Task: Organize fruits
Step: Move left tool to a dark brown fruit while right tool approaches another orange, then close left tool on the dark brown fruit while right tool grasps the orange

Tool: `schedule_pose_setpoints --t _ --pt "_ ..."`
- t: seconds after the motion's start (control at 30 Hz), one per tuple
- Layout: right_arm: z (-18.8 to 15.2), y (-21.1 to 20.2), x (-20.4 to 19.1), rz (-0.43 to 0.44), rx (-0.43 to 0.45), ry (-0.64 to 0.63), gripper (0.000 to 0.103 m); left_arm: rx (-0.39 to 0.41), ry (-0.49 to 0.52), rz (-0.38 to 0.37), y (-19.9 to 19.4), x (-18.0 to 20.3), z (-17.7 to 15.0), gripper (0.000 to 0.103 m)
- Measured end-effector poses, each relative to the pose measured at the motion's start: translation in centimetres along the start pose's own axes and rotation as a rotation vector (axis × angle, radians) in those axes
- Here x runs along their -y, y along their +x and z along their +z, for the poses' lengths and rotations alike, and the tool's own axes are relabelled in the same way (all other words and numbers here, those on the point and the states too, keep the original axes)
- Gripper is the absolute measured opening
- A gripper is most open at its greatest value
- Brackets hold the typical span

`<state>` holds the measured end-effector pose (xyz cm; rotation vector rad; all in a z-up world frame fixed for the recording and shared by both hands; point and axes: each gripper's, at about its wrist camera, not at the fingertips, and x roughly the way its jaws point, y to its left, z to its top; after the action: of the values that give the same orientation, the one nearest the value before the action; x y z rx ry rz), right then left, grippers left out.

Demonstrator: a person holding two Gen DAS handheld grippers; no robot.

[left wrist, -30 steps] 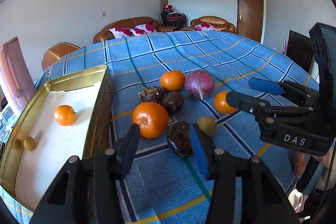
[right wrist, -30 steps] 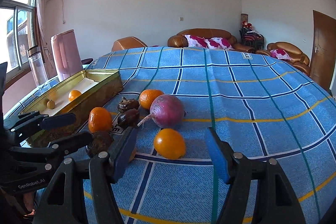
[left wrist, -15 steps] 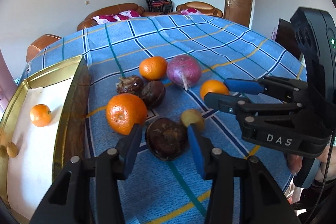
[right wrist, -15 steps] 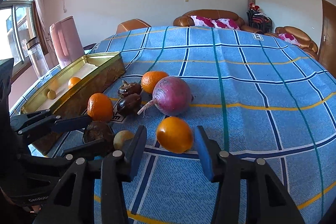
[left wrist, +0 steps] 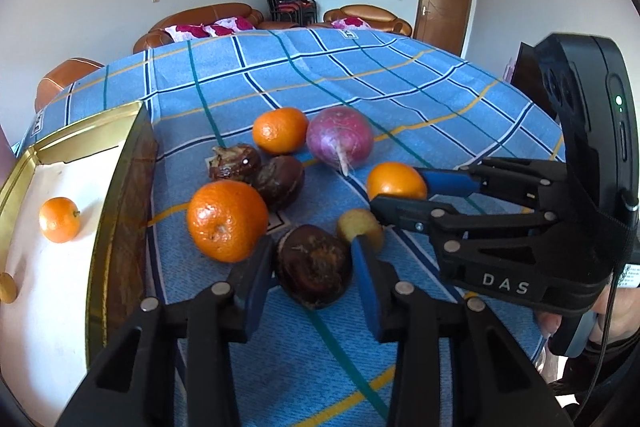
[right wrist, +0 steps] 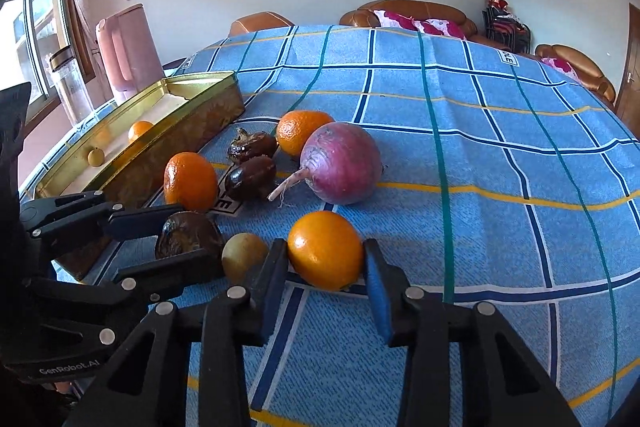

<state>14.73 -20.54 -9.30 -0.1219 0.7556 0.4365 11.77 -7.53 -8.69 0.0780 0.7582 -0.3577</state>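
Fruit lay in a loose cluster on a blue checked cloth (right wrist: 500, 155) beside a gold tin (left wrist: 120, 187). The left gripper (left wrist: 312, 263) had just been closing around a dark, wrinkled brown fruit (left wrist: 314, 265); its pads sat against both sides, w/ the fruit on the cloth. The right gripper (right wrist: 325, 259) had likewise just been closing, and its pads pressed a smooth orange (right wrist: 325, 250) on the cloth, well out from the tin. Betw. the two held fruits sat a small yellow-green fruit (right wrist: 244, 257). Nearer the tin: a big dimpled mandarin (left wrist: 227, 221), two more shrivelled brown fruits (left wrist: 256, 175), another mandarin (left wrist: 280, 130) and, beside it, a purple radish (left wrist: 340, 141) w/ a pale root. Inside the tin, on its white lining: one small mandarin (left wrist: 59, 219) and a small yellow fruit (right wrist: 96, 157). Behind the tin stood a pink jug (right wrist: 128, 51).
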Motion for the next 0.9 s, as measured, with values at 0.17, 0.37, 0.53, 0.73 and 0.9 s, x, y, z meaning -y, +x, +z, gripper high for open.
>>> schedule_pose_setpoints --t 0.17,0.37,0.53,0.73,0.9 --pt "-0.1 -0.2 -0.4 -0.016 0.016 -0.024 0.040 -0.014 0.007 0.011 0.3 0.1 0.1 0.043" --pt "-0.1 -0.4 -0.6 -0.015 0.026 -0.031 0.040 -0.059 0.006 0.014 1.1 0.1 0.2 0.046" --pt "-0.2 -0.6 -0.7 -0.021 0.039 -0.037 0.040 -0.039 0.029 0.023 0.9 0.4 0.1 0.044" --pt "-0.3 -1.1 -0.8 -0.018 0.065 -0.043 0.040 0.022 0.013 0.026 -0.1 -0.1 0.0 0.044" --pt "-0.5 -1.4 -0.8 -0.015 0.087 -0.047 0.040 0.075 0.004 0.042 -0.9 -0.1 -0.2 0.044"
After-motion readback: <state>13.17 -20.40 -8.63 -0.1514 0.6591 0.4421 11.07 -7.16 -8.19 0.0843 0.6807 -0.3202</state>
